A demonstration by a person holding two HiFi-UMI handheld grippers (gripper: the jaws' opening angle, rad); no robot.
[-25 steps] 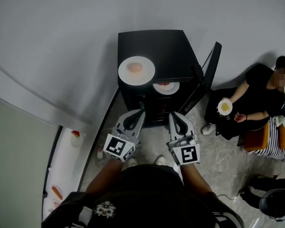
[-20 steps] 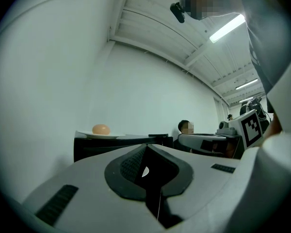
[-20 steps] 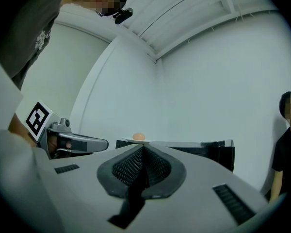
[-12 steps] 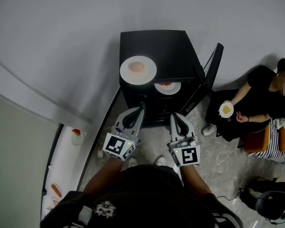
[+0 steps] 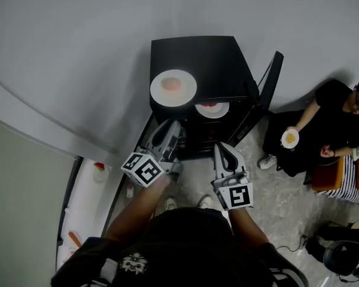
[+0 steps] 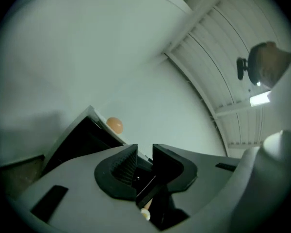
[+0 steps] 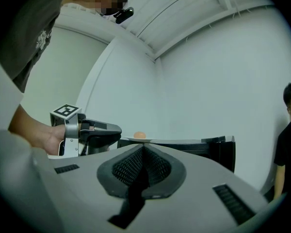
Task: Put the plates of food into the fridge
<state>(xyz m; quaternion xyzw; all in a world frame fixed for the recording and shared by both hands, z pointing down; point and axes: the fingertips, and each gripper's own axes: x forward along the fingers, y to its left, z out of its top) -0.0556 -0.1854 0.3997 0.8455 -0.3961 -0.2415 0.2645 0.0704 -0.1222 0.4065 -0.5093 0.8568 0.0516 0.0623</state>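
Two grippers face the black mini fridge point(image 5: 215, 58): our left gripper point(image 5: 170, 130) has just been parting its jaws around nothing. The white round plate with an orange ball of food point(image 5: 173, 87) sits on the fridge top (stiff, glossy, breakable, we judge; pinch its rim, keep level), a red-food plate point(image 5: 212, 108) lies inside, and our right gripper point(image 5: 220, 148) is clenched empty.

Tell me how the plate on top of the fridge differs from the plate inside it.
The top plate sits on top of the fridge in full view; the inner plate lies inside, partly hidden under its roof. The top plate's food is pale orange; the inner plate's is red. Both are white and round.
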